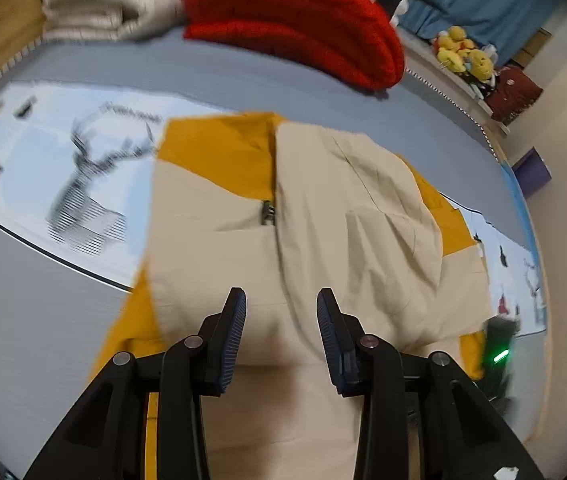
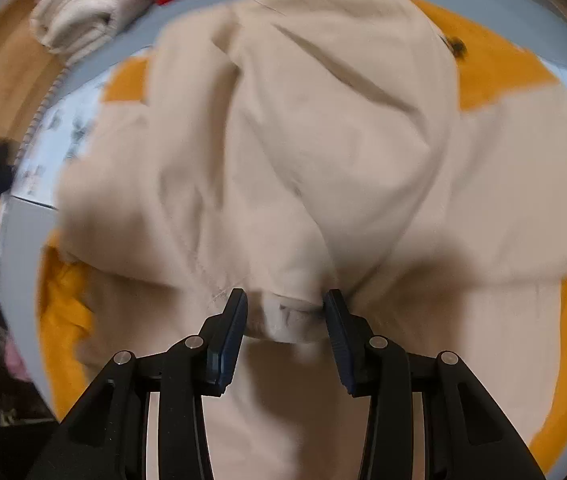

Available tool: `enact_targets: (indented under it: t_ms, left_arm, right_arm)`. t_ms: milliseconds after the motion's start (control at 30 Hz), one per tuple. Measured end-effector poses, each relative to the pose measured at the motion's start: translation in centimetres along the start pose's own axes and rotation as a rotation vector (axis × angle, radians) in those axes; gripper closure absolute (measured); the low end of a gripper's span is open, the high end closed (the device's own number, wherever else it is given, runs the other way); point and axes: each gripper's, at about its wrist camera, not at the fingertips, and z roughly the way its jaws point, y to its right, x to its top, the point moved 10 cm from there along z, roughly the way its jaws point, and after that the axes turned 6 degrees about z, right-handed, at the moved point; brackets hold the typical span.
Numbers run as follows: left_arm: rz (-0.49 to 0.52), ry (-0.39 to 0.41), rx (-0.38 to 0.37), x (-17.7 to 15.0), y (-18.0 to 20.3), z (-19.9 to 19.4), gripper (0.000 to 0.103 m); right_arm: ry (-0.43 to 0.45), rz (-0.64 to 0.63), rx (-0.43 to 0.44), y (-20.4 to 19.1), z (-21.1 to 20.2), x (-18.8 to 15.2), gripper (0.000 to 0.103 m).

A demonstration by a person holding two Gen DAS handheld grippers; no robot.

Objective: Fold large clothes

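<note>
A large beige and mustard-yellow jacket (image 1: pixel 323 208) lies on the grey bed surface (image 1: pixel 23 300), its zipper pull (image 1: pixel 267 212) near the middle. My left gripper (image 1: pixel 281 312) is open just above the beige fabric, holding nothing. In the right wrist view the same jacket (image 2: pixel 323 140) fills the frame, with a beige part folded over it. My right gripper (image 2: pixel 285 312) is open, with a bunched light fold of the jacket (image 2: pixel 287 316) lying between its fingers.
A folded red knit (image 1: pixel 295 16) and a folded cream garment (image 1: pixel 103 4) sit at the far side. A printed sheet with a deer picture (image 1: pixel 83 184) lies under the jacket. Yellow plush toys (image 1: pixel 461 54) stand at the back right. The other gripper (image 1: pixel 497 344) shows at right.
</note>
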Motion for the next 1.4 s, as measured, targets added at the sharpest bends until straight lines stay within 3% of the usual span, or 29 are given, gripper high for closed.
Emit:
enact_targets:
  t_ms: [67, 233, 367, 533, 667, 800, 933, 1100, 1200, 1300, 1333, 1400]
  left_arm:
    - [0.042, 0.068, 0.021, -0.7, -0.4, -2.6, 0.072]
    - [0.155, 0.236, 0.095, -3.3, -1.3, -9.9, 0.072]
    - [0.134, 0.32, 0.112, -8.2, -2.5, -15.6, 0.072]
    - [0.116, 0.379, 0.129, -14.6, -3.3, -20.9, 0.072]
    - [0.146, 0.429, 0.142, -18.0, -3.6, -23.9, 0.072]
    - [0.181, 0.409, 0.145, -21.8, -4.1, -24.4, 0.073]
    - [0.132, 0.315, 0.141, -23.6, -6.3, -23.4, 0.09]
    - [0.008, 0.294, 0.106, -23.6, -10.0, -23.2, 0.092]
    - [-0.045, 0.246, 0.081, -24.8, -12.4, -20.5, 0.092]
    - [-0.188, 0.096, 0.024, -26.1, -14.8, -16.8, 0.094]
    - [-0.194, 0.066, 0.012, -25.9, -14.9, -16.0, 0.094]
    - [-0.127, 0.024, 0.057, -25.4, -15.3, -14.5, 0.093]
  right_arm:
    - [0.099, 0.017, 0.037, -0.5, -3.9, 0.5, 0.061]
    - [0.493, -0.086, 0.038, -1.3, -18.3, 0.9, 0.061]
    - [0.732, -0.118, 0.061, -0.3, -29.6, -4.2, 0.061]
    - [0.87, -0.088, 0.071, 2.8, -40.1, -11.6, 0.061]
    - [0.984, -0.067, 0.058, 4.8, -47.8, -17.9, 0.061]
    - [1.06, -0.028, 0.019, 6.9, -52.8, -22.6, 0.061]
    - [1.022, 0.061, -0.026, 10.7, -51.6, -24.9, 0.061]
    - [0.895, 0.205, -0.073, 16.6, -45.3, -25.9, 0.061]
    - [0.776, 0.273, -0.073, 19.9, -39.4, -25.4, 0.061]
    - [0.612, 0.309, -0.072, 22.4, -32.9, -25.1, 0.061]
    - [0.546, 0.315, -0.086, 23.2, -30.6, -25.1, 0.061]
    - [0.429, 0.343, -0.093, 24.5, -26.7, -25.2, 0.061]
